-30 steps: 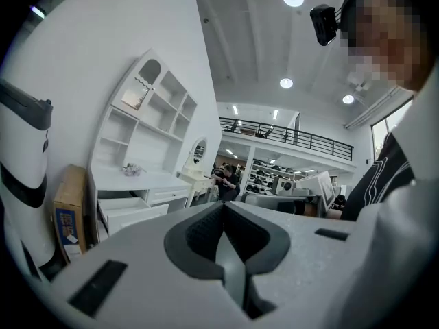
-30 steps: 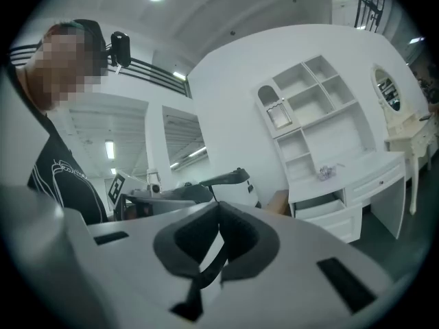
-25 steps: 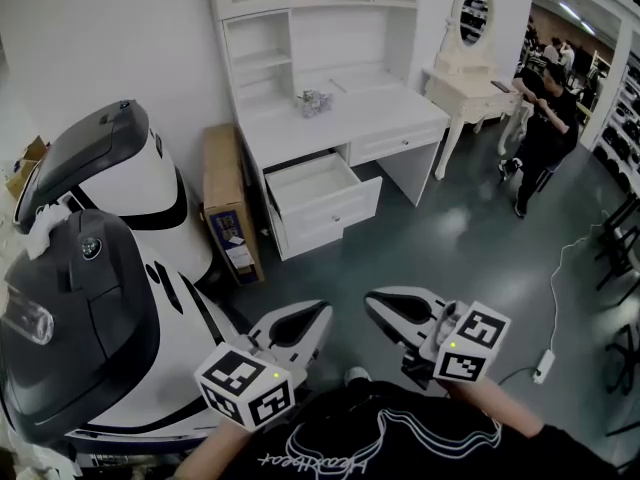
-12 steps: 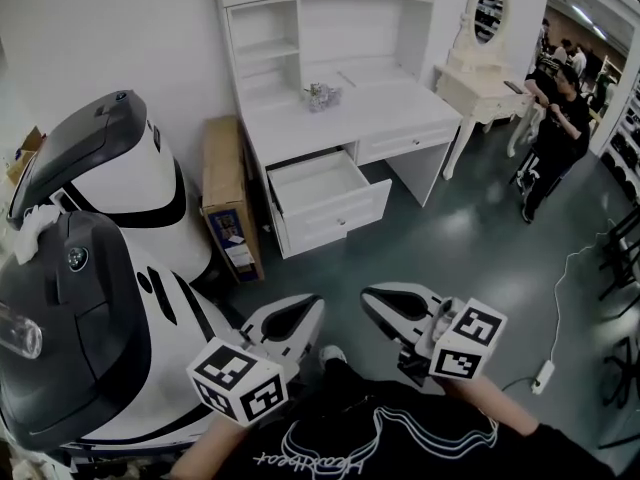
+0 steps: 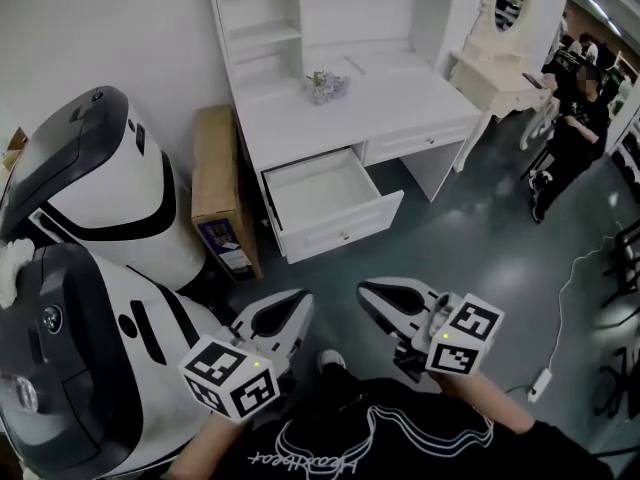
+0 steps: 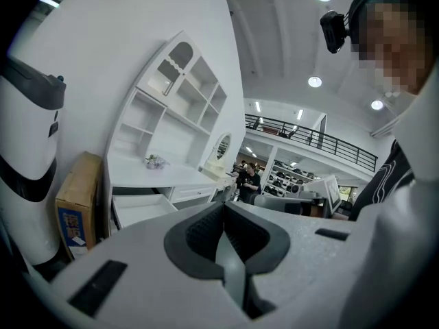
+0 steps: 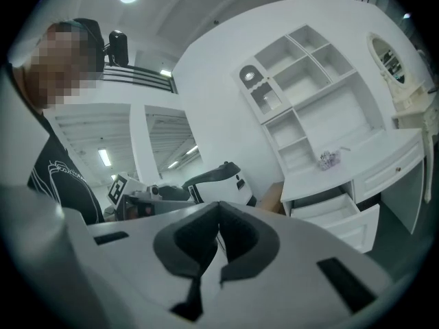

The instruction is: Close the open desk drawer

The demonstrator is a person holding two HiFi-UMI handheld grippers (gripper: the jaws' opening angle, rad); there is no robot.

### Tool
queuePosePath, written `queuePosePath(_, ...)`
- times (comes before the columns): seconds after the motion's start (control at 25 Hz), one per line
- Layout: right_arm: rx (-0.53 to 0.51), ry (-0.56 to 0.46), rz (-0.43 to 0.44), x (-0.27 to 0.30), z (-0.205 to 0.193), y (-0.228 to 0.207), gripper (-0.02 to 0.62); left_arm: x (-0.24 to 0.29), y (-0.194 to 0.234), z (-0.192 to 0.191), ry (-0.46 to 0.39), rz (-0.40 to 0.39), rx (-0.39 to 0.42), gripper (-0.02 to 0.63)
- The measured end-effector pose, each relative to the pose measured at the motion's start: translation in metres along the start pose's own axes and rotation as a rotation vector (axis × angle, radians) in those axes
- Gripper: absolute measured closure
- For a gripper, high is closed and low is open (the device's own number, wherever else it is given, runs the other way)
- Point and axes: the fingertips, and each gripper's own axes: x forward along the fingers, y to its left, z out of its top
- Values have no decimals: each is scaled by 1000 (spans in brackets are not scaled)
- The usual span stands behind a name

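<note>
Though it stands pulled out from the left half of the white desk (image 5: 400, 103), the drawer (image 5: 322, 186) turns its panelled front toward the person, its long axis across the desk. It is a shallow, smooth, white-painted box. The left gripper (image 5: 283, 311) and right gripper (image 5: 385, 300), jaws pressed together, hover well short of it.

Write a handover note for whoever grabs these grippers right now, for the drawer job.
Left gripper: shut, empty.
Right gripper: shut, empty.
Both are held low by the body, well short of the white desk.
Its drawer is pulled out, on the side nearest the cardboard box.
Done: nothing yet.
To do: walk up and push the drawer front in flush.
</note>
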Motion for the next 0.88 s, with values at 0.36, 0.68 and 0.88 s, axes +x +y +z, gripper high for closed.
queuePosePath(0.36, 48, 44, -2, 41, 12, -92, 590, 78, 61, 10, 45, 31, -37, 600)
queuePosePath(0.68, 73, 77, -21, 57, 4, -139, 590, 115, 91, 12, 53, 44, -49, 600)
queuePosePath(0.88, 87, 96, -50, 59, -11, -157, 590, 122, 107, 0, 69, 57, -69, 601)
